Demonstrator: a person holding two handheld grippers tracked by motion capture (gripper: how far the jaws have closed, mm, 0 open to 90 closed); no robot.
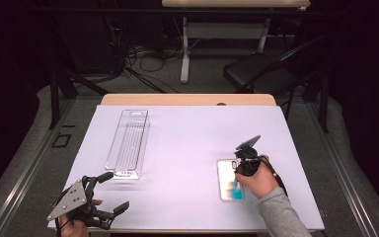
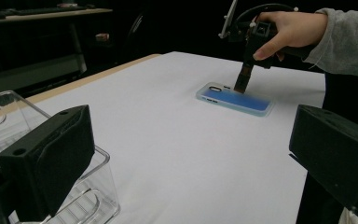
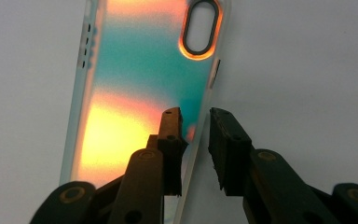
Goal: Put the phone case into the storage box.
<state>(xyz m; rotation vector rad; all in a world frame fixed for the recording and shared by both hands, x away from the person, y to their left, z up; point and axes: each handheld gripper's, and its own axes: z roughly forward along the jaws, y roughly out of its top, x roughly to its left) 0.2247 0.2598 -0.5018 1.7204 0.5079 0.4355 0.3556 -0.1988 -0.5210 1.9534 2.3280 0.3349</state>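
Both tools gape: the right tool (image 3: 196, 121) straddles the phone case's (image 3: 135, 84) edge ungripped, the left tool (image 1: 109, 191) empty.

Dark room, grey floor (image 1: 24, 163), black chair (image 1: 256, 69), tangled cables (image 1: 143, 57)

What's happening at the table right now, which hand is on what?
The right gripper is down at a phone case lying flat on the white table cover, its jaws slightly apart and straddling one long edge of the case, one jaw inside and one outside. It does not look clamped or lifted yet. The left gripper waits open near the front-left corner, holding nothing, just short of a clear plastic bin that stands empty on the left side.
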